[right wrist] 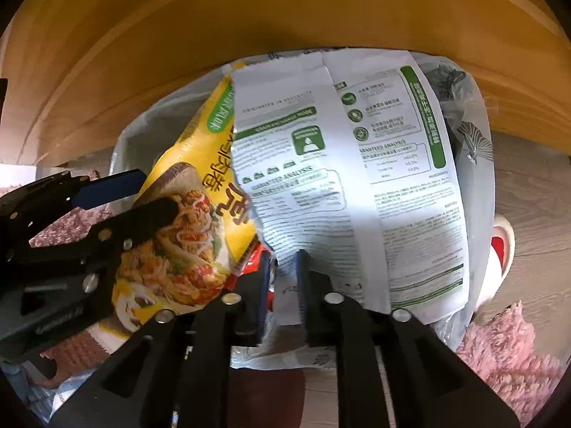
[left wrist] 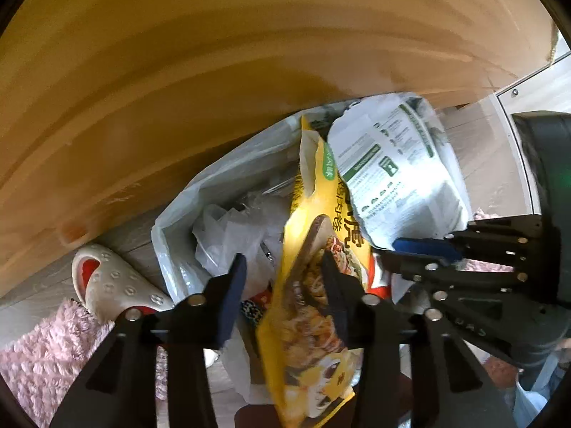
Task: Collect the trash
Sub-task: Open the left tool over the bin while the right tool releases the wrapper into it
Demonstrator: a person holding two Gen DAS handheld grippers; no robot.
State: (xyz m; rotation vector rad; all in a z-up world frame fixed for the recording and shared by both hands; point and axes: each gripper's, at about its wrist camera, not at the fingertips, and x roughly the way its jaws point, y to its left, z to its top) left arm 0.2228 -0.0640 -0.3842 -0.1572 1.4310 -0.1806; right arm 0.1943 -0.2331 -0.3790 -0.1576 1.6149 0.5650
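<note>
We look down into a translucent plastic trash bag point(left wrist: 171, 235) on the floor beside a wooden desk point(left wrist: 178, 71). The left gripper point(left wrist: 282, 285) has its jaws spread around a glossy yellow snack packet point(left wrist: 314, 285) — light, crinkly, slippery. The right gripper point(right wrist: 282, 278) holds its jaws slightly apart around a white printed pouch point(right wrist: 357, 178) — best pinched at a flat edge.

Support: grey wood-grain floor point(left wrist: 128, 253). Lying on it: a pale plastic trash bag point(left wrist: 178, 221) (mouth open, at the foot of a wooden furniture panel point(left wrist: 214, 71)); a cream slipper with red lining point(left wrist: 117, 281) just left of the bag; a pink shaggy rug point(left wrist: 43, 353) near the slipper.
</note>
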